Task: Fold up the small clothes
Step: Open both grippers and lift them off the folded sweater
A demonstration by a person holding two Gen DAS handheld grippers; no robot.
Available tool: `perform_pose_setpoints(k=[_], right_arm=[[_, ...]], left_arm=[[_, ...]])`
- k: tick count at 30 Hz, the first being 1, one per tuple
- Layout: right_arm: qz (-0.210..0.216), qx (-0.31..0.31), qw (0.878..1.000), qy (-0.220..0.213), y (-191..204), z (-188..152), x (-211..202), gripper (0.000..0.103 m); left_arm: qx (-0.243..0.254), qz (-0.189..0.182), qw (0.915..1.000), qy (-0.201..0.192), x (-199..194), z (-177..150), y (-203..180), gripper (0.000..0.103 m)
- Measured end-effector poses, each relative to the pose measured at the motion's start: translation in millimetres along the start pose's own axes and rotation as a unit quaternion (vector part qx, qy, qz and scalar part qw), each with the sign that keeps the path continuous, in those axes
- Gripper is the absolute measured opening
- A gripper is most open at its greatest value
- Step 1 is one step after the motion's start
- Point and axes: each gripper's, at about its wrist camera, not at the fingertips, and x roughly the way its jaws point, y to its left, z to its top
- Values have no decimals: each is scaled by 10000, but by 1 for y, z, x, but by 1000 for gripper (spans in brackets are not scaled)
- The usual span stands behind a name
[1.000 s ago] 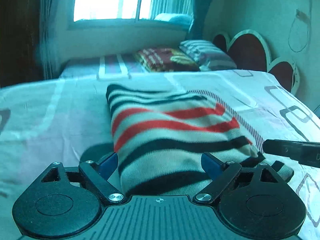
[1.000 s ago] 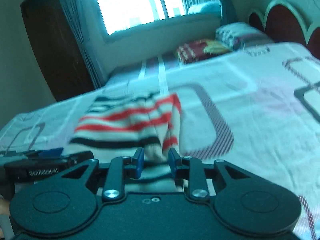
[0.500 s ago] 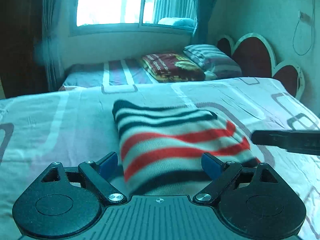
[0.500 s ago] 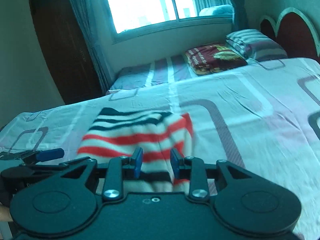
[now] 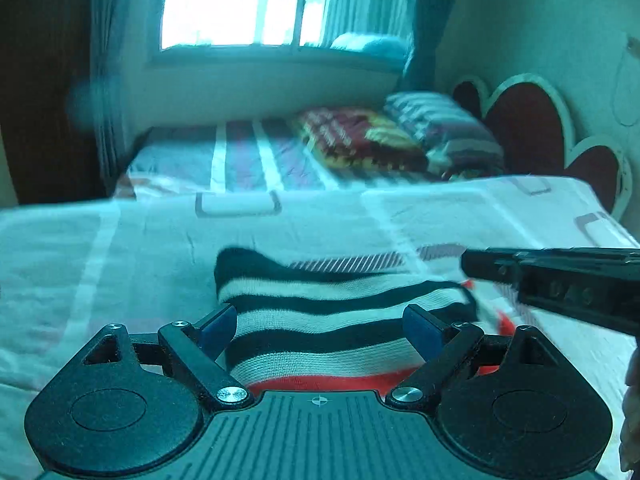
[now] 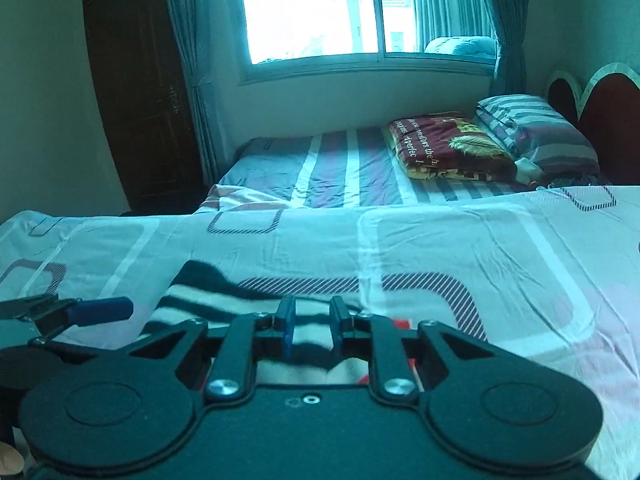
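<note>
A knit garment (image 5: 340, 312) with black, white and red stripes lies folded on the patterned bed sheet (image 5: 120, 260). My left gripper (image 5: 320, 320) hovers over its near half, jaws wide open, with the cloth showing between the blue pads but untouched. My right gripper (image 6: 313, 320) is beside it, over the garment's (image 6: 208, 304) right part. Its jaws are closing to a narrow gap, striped cloth shows through that gap, and I see no pad pressing on it. The right gripper's dark finger (image 5: 520, 276) reaches in from the right in the left wrist view.
Beyond this bed stands a second bed (image 6: 340, 168) with a red cushion (image 6: 448, 144) and a striped pillow (image 6: 536, 128). Heart-shaped headboards (image 5: 532, 120) line the right wall. A dark wardrobe (image 6: 140, 80) is at the left, and a bright window is behind.
Both grippers have moved forward over the garment, so its far edge now sits lower and closer in both views. The right jaws have narrowed. The garment itself has not shifted on the sheet.
</note>
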Motion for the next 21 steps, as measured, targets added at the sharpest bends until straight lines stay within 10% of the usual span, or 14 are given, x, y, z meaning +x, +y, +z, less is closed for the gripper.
perform_pose_setpoints(k=[12, 17, 21], right_arm=[[-322, -165, 9973, 634, -20, -27, 49, 15], [-57, 122, 9994, 321, -18, -21, 10, 60], [-60, -116, 9990, 428, -14, -38, -2, 46]], left_arm=[[-625, 303, 9961, 538, 35, -21, 18, 90], [-369, 245, 9982, 412, 11, -19, 12, 90], [-145, 204, 9992, 324, -9, -29, 8, 90]])
